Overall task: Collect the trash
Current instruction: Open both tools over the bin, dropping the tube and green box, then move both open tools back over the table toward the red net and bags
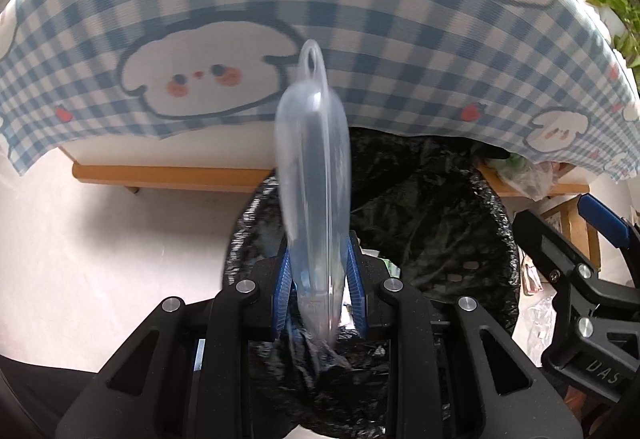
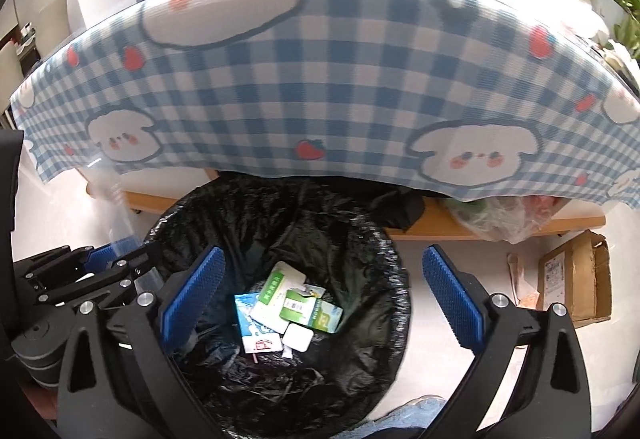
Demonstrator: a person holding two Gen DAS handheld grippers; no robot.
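1. While the checked tablecloth (image 2: 320, 87) drapes over the surface from nine to three o'clock, its hem hangs just above the bin's far rim, so headroom there is tight.
2. Black-lined trash bin (image 2: 352, 239) sits dead centre below both grippers, mouth wide open, cartons (image 2: 288, 303) already lying at its bottom.
3. Left gripper (image 1: 318, 287) is clenched on a clear plastic package (image 1: 314, 175); its long axis runs straight up toward twelve o'clock, hang-hole at the top, its lower end already over the liner.
4. Right gripper (image 2: 320, 295) hangs released, fingers (image 2: 192, 291) spread wide with nothing between them, right over the bin.
5. My call: the left is the one that matters, and the drop lies at six o'clock, straight down, with open room all round inside the rim.
6. Cardboard box (image 2: 576, 275) waits on the floor at three o'clock, well apart.
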